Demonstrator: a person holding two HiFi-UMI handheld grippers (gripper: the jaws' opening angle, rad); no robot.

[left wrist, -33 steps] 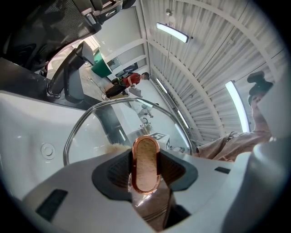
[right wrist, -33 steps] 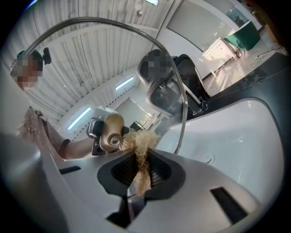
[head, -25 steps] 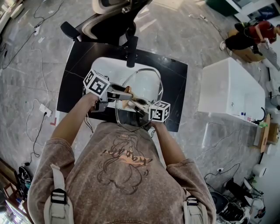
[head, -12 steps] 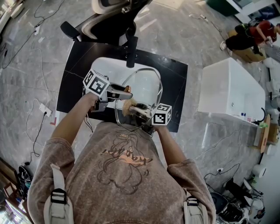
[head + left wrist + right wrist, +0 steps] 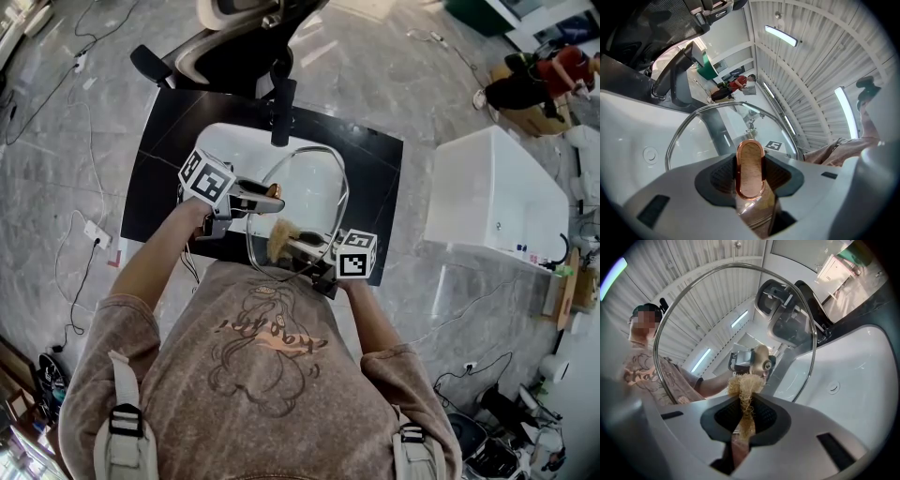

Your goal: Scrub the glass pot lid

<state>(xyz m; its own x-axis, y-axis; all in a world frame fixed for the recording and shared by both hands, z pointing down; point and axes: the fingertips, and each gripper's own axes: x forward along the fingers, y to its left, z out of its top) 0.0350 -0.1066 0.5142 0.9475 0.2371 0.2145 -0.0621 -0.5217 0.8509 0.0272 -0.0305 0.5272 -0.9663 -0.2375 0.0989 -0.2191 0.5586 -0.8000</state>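
The left tongs [image 5: 265, 200] are clamped on the copper-rimmed wooden knob [image 5: 750, 166] of the glass pot lid [image 5: 712, 136], with the knob squeezed between their dark pads [image 5: 723, 176]. The lid's clear pane and steel rim spread out just beyond these tongs' tips. It is held on edge above the white sink [image 5: 223, 141], which is set in the black tabletop [image 5: 164, 141].

The right tongs [image 5: 289, 243] are closed on a tan fibre scrubber [image 5: 743, 383], and its frayed tuft sticks out past their tips.

The lid stands between the two pairs of tongs. The left pair holds it from the knob side and the right pair faces its underside. Through the glass ahead of the right tongs, the knob's screw [image 5: 767, 365] and the left tongs show. The tuft sits just below that screw and appears to touch the glass, though the wide-angle view does not make contact certain.

A dark faucet [image 5: 281, 108] rises beyond the lid, past the tips of both tongs.
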